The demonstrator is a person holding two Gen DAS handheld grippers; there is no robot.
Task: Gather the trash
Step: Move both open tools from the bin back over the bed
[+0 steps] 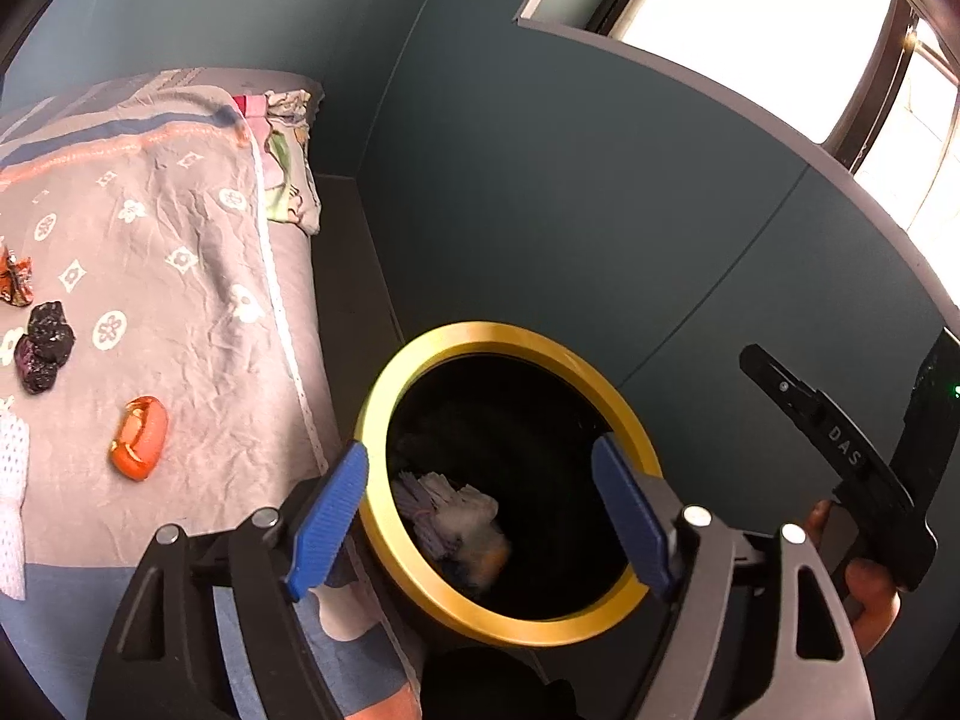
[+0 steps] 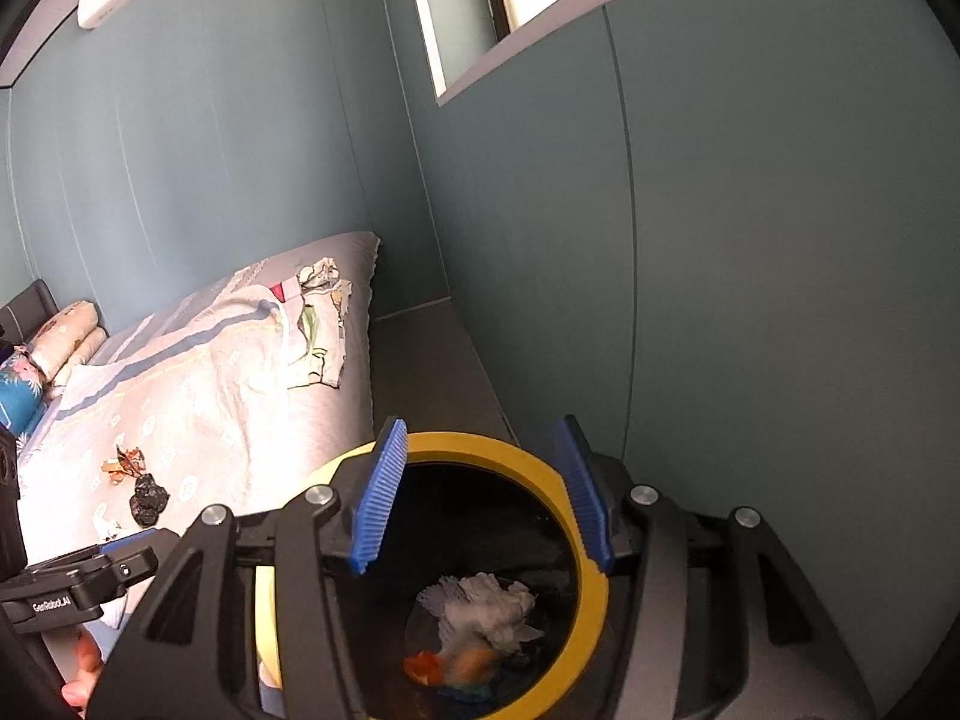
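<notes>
A black trash bin with a yellow rim (image 1: 390, 384) (image 2: 591, 594) stands on the floor beside the bed. Crumpled white paper (image 1: 450, 510) (image 2: 486, 600) and an orange scrap (image 2: 426, 669) lie inside it. My left gripper (image 1: 480, 510) is open and empty over the bin mouth. My right gripper (image 2: 486, 498) is open and empty above the bin too. On the bed lie an orange wrapper (image 1: 139, 437), black crumpled trash (image 1: 45, 339) (image 2: 147, 501) and an orange-brown wrapper (image 1: 15, 282) (image 2: 123, 462).
The bed (image 1: 198, 300) with a patterned grey cover is left of the bin. A folded cloth (image 1: 288, 162) lies at its far edge. A teal wall (image 1: 570, 210) stands close behind the bin. Pillows (image 2: 60, 336) lie at the bed's head.
</notes>
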